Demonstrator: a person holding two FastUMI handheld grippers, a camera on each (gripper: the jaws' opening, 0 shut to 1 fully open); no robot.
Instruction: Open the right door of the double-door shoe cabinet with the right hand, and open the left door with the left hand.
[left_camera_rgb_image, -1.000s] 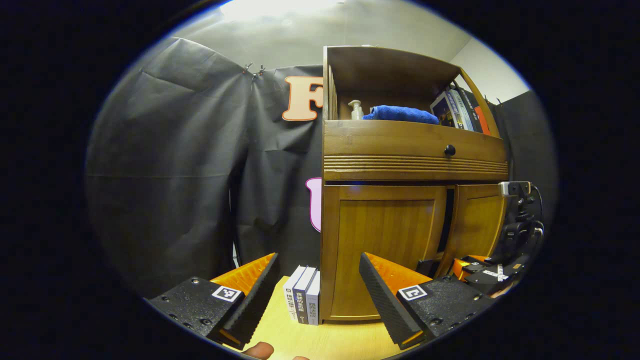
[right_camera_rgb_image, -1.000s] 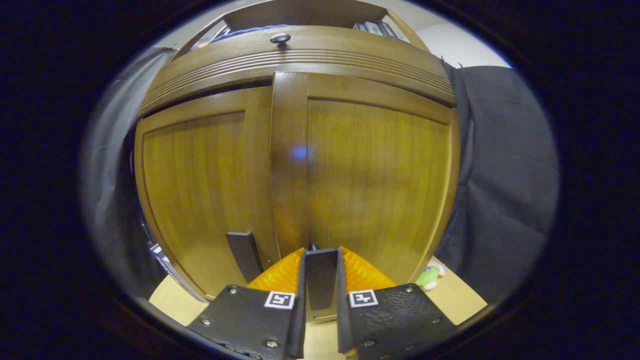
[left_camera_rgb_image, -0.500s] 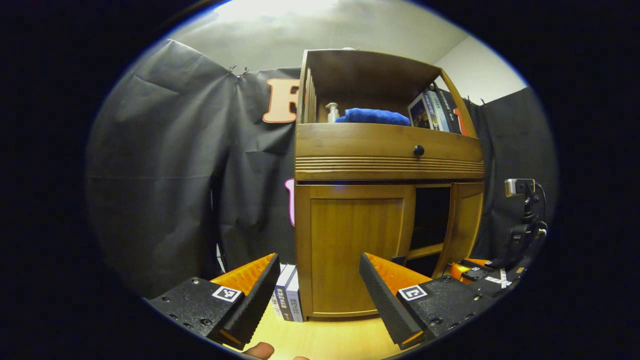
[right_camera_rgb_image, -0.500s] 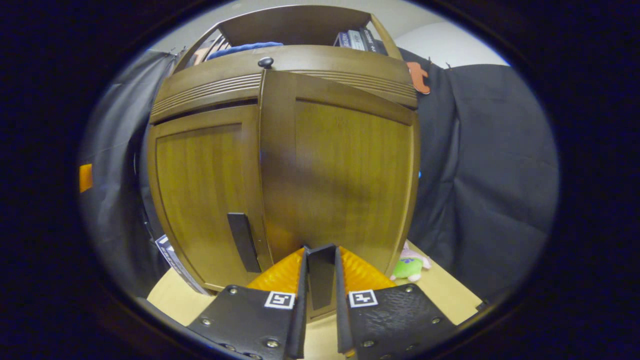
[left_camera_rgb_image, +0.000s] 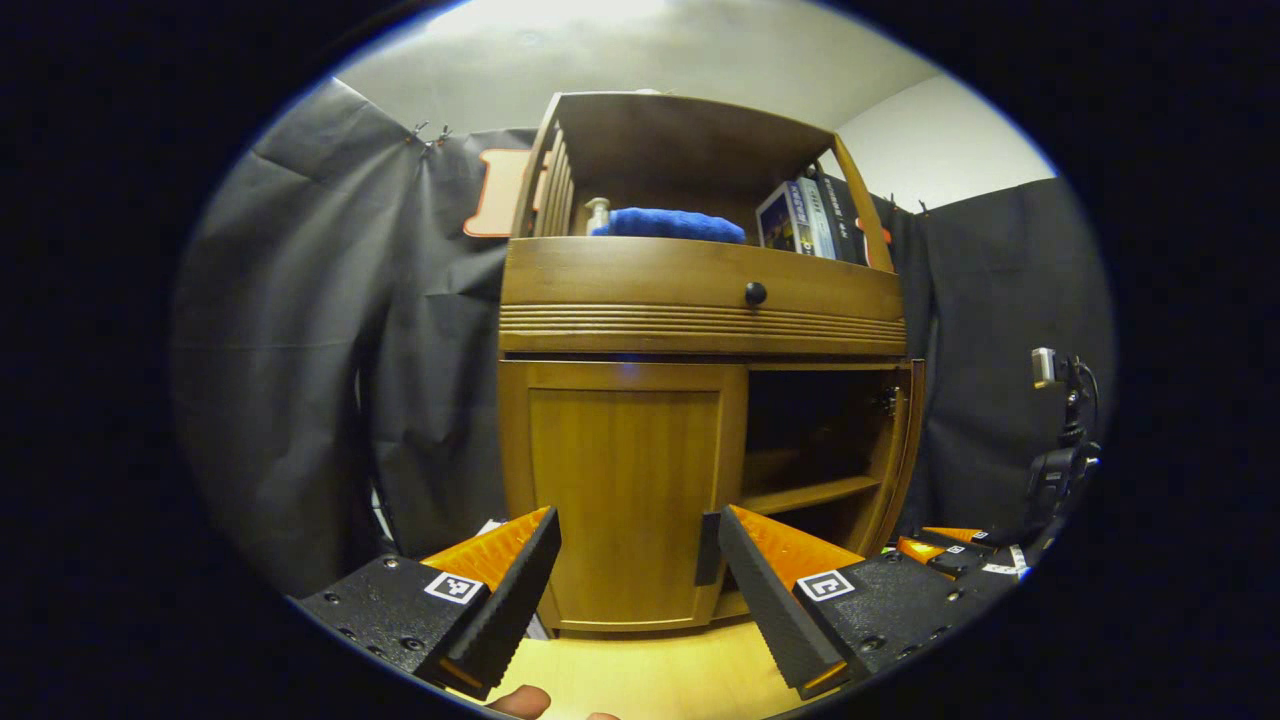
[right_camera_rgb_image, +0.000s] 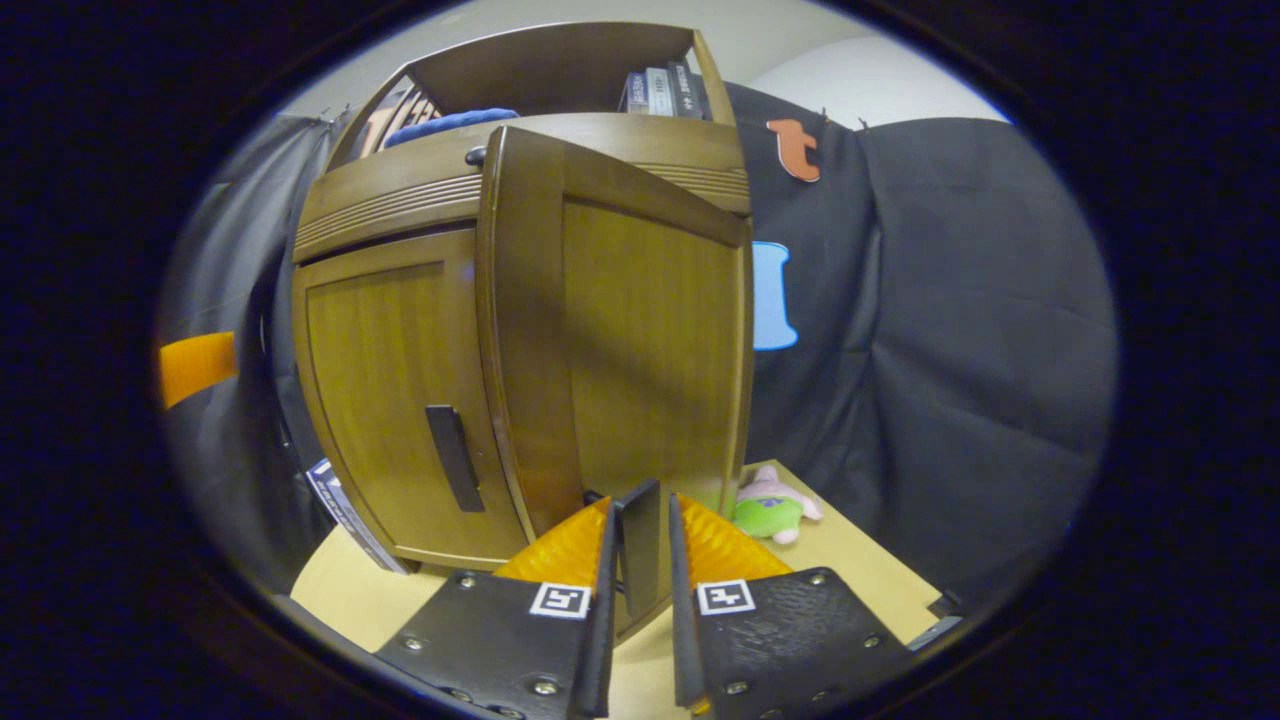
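Note:
The wooden shoe cabinet (left_camera_rgb_image: 700, 300) stands on a pale table. In the left gripper view its left door (left_camera_rgb_image: 625, 490) is closed, with a dark bar handle (left_camera_rgb_image: 708, 548) at its inner edge. My left gripper (left_camera_rgb_image: 638, 514) is open a short way in front of that door, touching nothing. The right door (right_camera_rgb_image: 640, 340) is swung out, baring an inner shelf (left_camera_rgb_image: 800, 495). In the right gripper view my right gripper (right_camera_rgb_image: 640, 505) is shut on the right door's handle (right_camera_rgb_image: 640, 570). The left door (right_camera_rgb_image: 390, 390) and its handle (right_camera_rgb_image: 453, 458) lie to the left there.
A drawer with a round knob (left_camera_rgb_image: 755, 293) sits above the doors; a blue towel (left_camera_rgb_image: 668, 223) and books (left_camera_rgb_image: 800, 215) fill the top shelf. A plush toy (right_camera_rgb_image: 770, 508) lies on the table (right_camera_rgb_image: 860, 570) right of the cabinet. Books (right_camera_rgb_image: 340, 500) lean at its left. A small camera on a stand (left_camera_rgb_image: 1045, 367) is at the far right.
The right door has swung from nearly closed to wide open, pulled by my right gripper. My left gripper has shifted to face the left door squarely, still open.

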